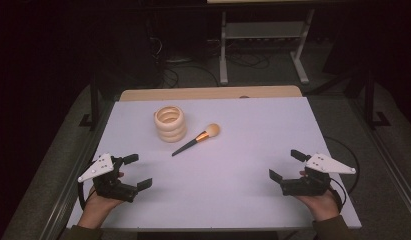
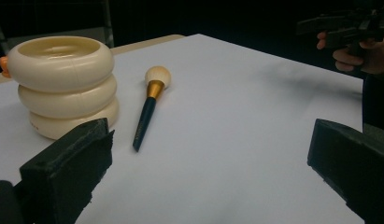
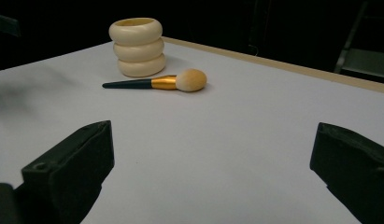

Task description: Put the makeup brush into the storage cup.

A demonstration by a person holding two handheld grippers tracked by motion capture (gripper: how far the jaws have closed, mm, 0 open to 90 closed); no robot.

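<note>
A cream holder shaped like three stacked rings [image 1: 170, 123] stands upright on the white table [image 1: 243, 150], left of centre toward the back. Beside it lies a makeup brush [image 1: 197, 139] with a dark handle, gold ferrule and tan head; its head points to the back right. The holder [image 2: 63, 84] and brush [image 2: 150, 105] show ahead of my left gripper [image 2: 208, 172]. From the right gripper view the holder [image 3: 137, 46] and brush [image 3: 161, 83] lie far ahead. My left gripper [image 1: 138, 172] rests at the front left, open and empty. My right gripper [image 1: 285, 165] rests at the front right, open and empty.
A wooden strip [image 1: 208, 93] borders the table's far edge. Beyond it stand a white metal frame [image 1: 263, 45] and cables on a dark floor. My right gripper [image 2: 348, 28], with the hand that holds it, appears at the upper right of the left gripper view.
</note>
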